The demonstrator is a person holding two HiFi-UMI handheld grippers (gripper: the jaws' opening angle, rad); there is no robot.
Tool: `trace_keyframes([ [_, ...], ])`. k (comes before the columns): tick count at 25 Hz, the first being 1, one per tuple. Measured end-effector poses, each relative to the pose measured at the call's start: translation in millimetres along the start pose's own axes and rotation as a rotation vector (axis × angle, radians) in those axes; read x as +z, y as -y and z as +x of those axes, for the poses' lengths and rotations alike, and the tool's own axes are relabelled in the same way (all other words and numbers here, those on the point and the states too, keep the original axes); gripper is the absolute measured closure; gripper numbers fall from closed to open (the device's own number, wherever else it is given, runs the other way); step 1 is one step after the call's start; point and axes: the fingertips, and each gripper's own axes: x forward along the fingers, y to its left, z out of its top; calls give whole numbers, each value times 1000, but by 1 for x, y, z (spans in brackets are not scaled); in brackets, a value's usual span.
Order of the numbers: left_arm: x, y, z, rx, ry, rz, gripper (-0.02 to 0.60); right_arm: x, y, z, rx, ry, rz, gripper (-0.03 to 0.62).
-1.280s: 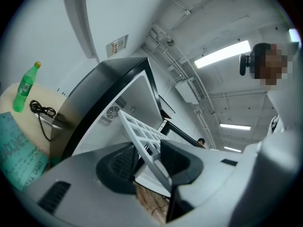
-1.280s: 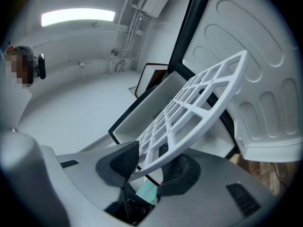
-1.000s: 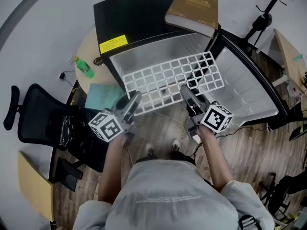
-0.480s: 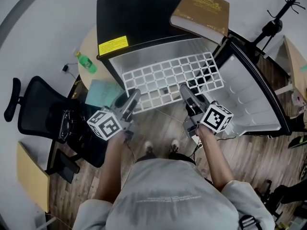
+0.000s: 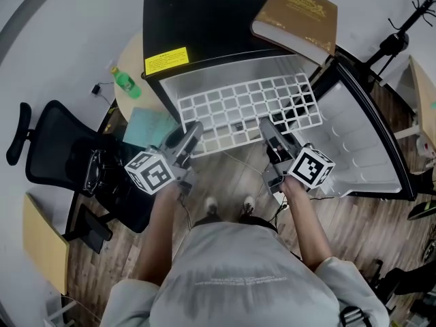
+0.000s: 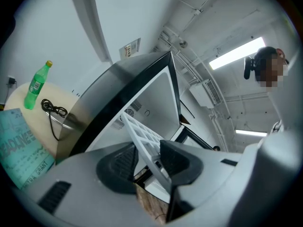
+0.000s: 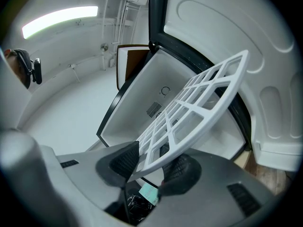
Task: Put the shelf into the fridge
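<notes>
White plastic grid shelf [image 5: 248, 111] has edged slightly deeper into the open black fridge [image 5: 204, 26].
The fingers of the left gripper [image 5: 192, 131] and right gripper [image 5: 268, 128] stay clamped on its near edge; the shelf looks partly inside, not yet seated.

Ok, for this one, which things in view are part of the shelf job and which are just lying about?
Part of the job: white shelf, gripped by the left gripper and the right gripper; open fridge.
Lying about: brown book on top of the fridge, green bottle, teal booklet, office chair.
</notes>
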Motion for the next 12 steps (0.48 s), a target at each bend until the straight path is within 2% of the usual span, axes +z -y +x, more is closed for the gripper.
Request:
trace_keyframes([
  [12,2,2,0,18,-6,-5,449,5,-3,-1,-8,23,-14,454],
])
